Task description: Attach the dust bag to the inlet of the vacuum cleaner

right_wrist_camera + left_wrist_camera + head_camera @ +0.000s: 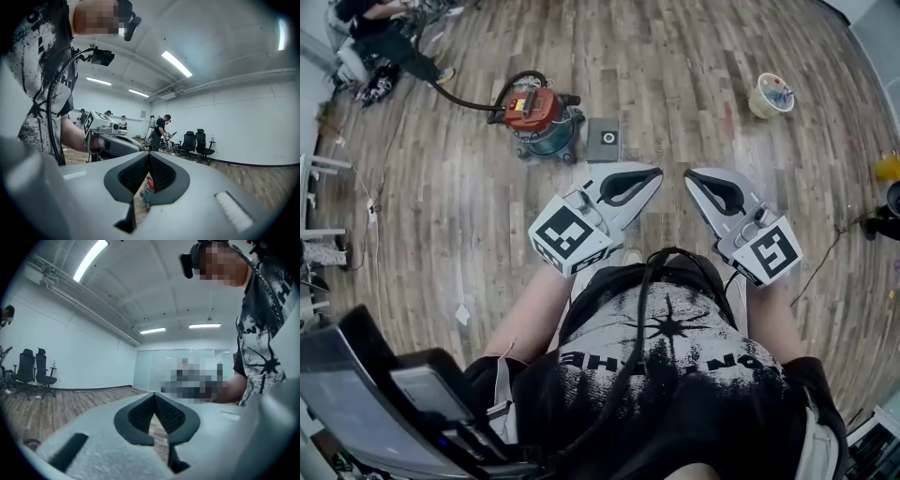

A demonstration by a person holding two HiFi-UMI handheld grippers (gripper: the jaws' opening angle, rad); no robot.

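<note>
Both grippers are being held level in front of the person's chest, tips pointing across the wooden floor [694, 66]. The left gripper [654, 172] is showing its jaws pressed together with nothing between them, and the right gripper [692, 175] is showing the same, closed and empty. The vacuum cleaner [534, 114] is standing on the floor well ahead and off to the left, its hose [464, 98] trailing away further left. A flat grey square [604, 141], which I am taking for the dust bag, is lying face up just beside the vacuum's right side, on the side nearer the grippers. It is sitting ahead and left of both tips, so the left gripper is the nearer one. Being roughly square, it is offering no clear long axis. The inlet itself cannot be made out from here.
</note>
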